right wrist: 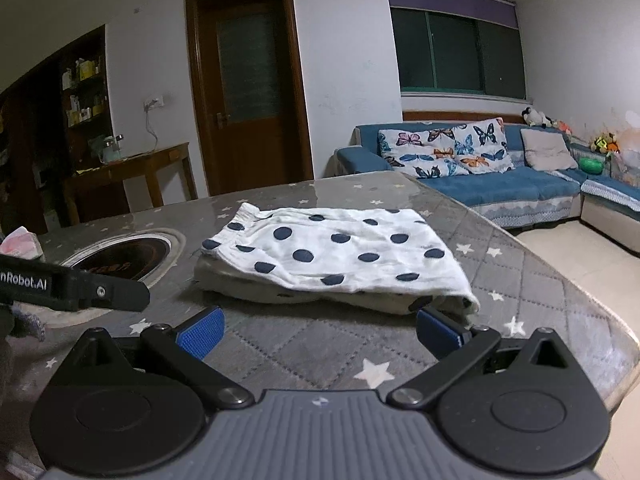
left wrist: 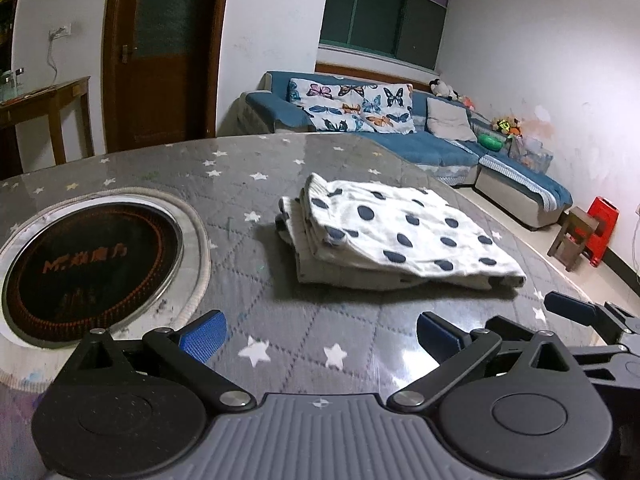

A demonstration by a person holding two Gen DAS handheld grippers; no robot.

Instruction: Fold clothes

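A white garment with dark blue dots (left wrist: 396, 236) lies folded in a thick rectangle on the grey star-patterned table; it also shows in the right wrist view (right wrist: 332, 256). My left gripper (left wrist: 320, 334) is open and empty, hovering over the table a little short of the garment's near edge. My right gripper (right wrist: 320, 330) is open and empty, close to the garment's near edge, its right finger (right wrist: 438, 330) next to the folded corner. The right gripper's tip shows at the right in the left wrist view (left wrist: 572, 308), and the left gripper's body shows at the left in the right wrist view (right wrist: 76, 282).
A round black induction cooktop (left wrist: 88, 264) is set into the table (left wrist: 344, 360) left of the garment. A crumpled pink-white tissue (right wrist: 20, 244) lies at the far left. Beyond the table's edge stand a blue sofa (right wrist: 500, 188), a wooden side table (right wrist: 132, 172) and a red stool (left wrist: 600, 228).
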